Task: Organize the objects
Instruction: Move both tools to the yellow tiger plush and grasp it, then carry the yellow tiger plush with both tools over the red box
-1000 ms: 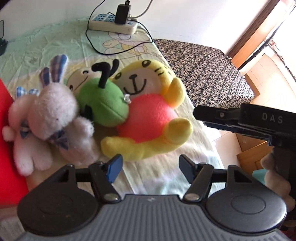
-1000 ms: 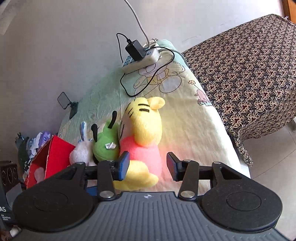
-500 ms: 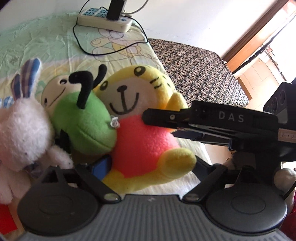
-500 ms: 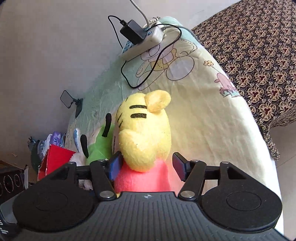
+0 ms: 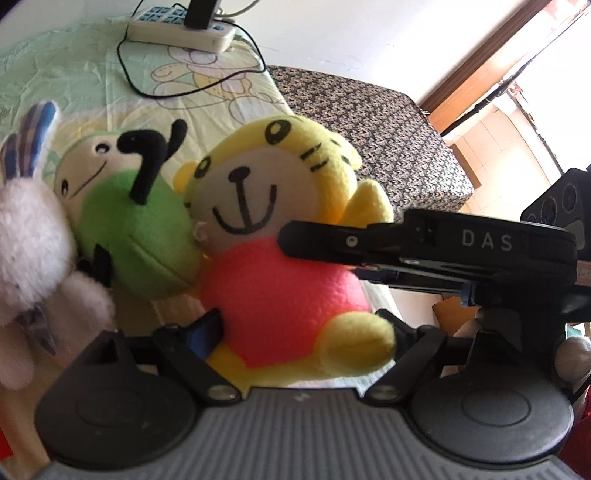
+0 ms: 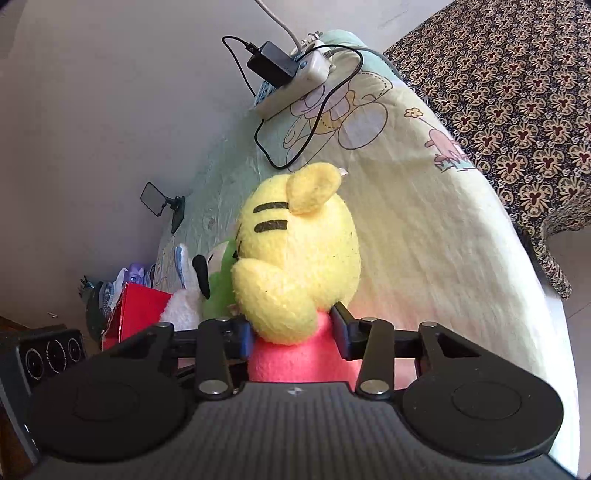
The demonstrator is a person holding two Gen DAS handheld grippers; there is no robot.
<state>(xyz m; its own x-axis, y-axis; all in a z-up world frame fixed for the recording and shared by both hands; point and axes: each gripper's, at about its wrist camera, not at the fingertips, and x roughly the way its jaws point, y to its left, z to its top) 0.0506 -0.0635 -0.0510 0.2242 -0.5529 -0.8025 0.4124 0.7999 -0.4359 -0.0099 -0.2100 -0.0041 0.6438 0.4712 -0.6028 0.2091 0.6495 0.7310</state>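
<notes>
A yellow tiger plush (image 5: 280,288) with a pink body lies on the cartoon bedsheet (image 5: 74,92), leaning on a green plush (image 5: 136,221) and a white rabbit plush (image 5: 29,236). My left gripper (image 5: 303,332) straddles the tiger's lower body. Its jaws are closing, the blue left pad (image 5: 207,328) just touches the pink side, and the right finger is hidden behind a yellow foot. My right gripper (image 6: 291,332) is closing too, its pads pressed on the tiger plush (image 6: 299,258) just below the head. In the left wrist view, one of its fingers (image 5: 369,240) lies across the tiger's shoulder.
A white power strip (image 5: 181,29) with a black adapter and looped cable lies at the far end of the sheet. A dark patterned cover (image 5: 388,147) spreads to the right. A red box (image 6: 136,310) stands left of the plush toys.
Both grippers came down and in around the tiger plush. The right gripper's jaws closed from either side of the head onto the body below it. The left gripper opened wide around the tiger's lower body.
</notes>
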